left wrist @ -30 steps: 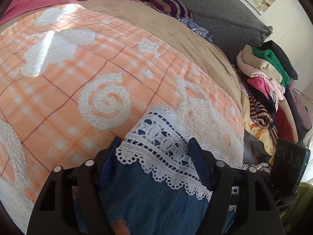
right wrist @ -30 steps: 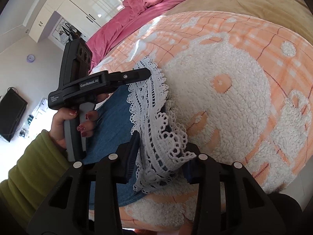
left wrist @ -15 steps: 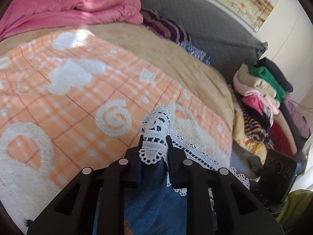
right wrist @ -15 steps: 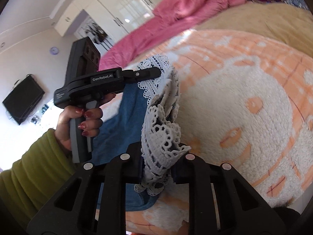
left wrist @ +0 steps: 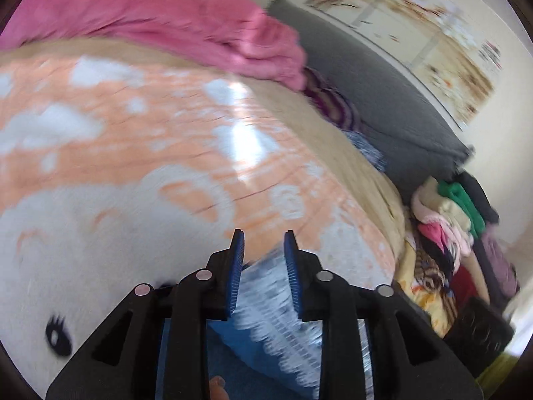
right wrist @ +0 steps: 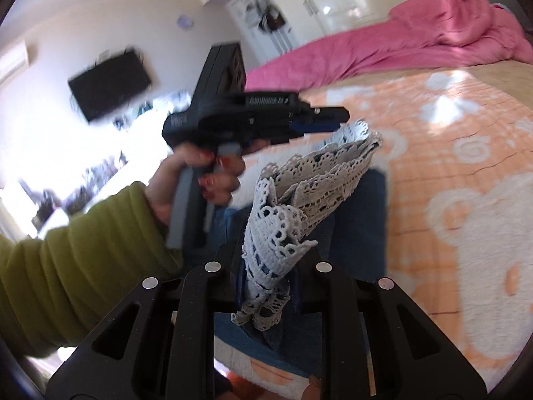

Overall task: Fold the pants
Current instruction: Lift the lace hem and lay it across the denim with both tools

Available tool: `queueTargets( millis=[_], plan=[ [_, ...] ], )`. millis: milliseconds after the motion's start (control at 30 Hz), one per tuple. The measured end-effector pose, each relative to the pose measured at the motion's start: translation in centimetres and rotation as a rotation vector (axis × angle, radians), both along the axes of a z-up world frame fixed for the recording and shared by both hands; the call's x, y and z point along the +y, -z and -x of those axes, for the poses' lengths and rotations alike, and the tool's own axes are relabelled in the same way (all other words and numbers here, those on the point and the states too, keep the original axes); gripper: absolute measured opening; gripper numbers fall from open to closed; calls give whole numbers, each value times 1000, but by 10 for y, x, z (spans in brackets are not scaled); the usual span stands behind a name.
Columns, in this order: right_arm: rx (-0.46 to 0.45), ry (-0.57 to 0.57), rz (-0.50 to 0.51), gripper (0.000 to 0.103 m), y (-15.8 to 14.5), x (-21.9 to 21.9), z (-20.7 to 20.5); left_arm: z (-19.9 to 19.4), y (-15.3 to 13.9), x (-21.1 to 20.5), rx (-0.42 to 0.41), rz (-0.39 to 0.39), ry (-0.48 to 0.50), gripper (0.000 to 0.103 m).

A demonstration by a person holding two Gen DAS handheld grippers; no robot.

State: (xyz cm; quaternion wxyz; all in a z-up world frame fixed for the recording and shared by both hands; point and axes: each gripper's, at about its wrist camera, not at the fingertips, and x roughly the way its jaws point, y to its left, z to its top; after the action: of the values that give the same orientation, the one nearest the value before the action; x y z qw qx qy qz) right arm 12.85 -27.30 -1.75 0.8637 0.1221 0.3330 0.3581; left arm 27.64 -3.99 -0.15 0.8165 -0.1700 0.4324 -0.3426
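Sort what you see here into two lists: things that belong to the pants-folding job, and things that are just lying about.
Belonging to the job:
- blue pants with white lace hem
- right gripper, shut on the lace
- left gripper, jaws opening

Just lying about:
- pink duvet
- orange blanket
- stack of folded clothes
- wall television

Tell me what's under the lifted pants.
Under the pants shows the orange and white blanket on the bed. Whatever lies directly beneath the denim and lace is covered.

No legible text, tool branding (right wrist: 266, 100) (blurred)
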Motion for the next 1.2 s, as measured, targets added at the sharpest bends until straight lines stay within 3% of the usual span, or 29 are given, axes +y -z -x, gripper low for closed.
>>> queueTargets(
  millis=[67,133,167,200,267,433,533,633,733,767,800,867,900,1033,1167,1200],
  plan=[
    [26,-38,65,13,15,21,0,6,12,26,62,-4,-110,25],
    [30,-68,122,14,25,36,4,15,18,48,101,75,-144,38],
    [19,-80,146,14,27,42,6,22,20,59,107,103,-177,61],
    [2,-88,173,15,29,48,9,29,22,66,109,124,-202,73],
    [-40,-95,238,16,29,61,15,38,26,74,124,179,-217,74],
    [-111,-124,331,21,33,84,29,41,28,68,177,227,-158,79],
    [-117,-155,358,25,39,94,34,45,33,63,196,196,-132,85],
    [-120,-170,313,43,37,89,37,43,44,62,217,151,-138,85],
    [-155,-175,291,59,28,77,47,41,51,58,211,112,-154,74],
    [-168,-173,289,67,27,71,52,40,52,56,207,87,-156,59],
    [-173,-164,291,70,25,65,55,38,54,53,203,54,-160,45],
    [-168,-143,303,70,23,53,60,37,58,50,194,-1,-172,25],
    [-168,-133,308,70,23,47,62,36,60,50,202,8,-174,21],
    [-172,-96,330,70,22,32,65,39,47,57,162,68,-155,17],
    [-95,-82,355,70,42,33,57,37,61,56,188,-82,-192,21],
    [-85,-84,372,70,44,35,56,37,64,57,192,-72,-197,22]
  ],
)
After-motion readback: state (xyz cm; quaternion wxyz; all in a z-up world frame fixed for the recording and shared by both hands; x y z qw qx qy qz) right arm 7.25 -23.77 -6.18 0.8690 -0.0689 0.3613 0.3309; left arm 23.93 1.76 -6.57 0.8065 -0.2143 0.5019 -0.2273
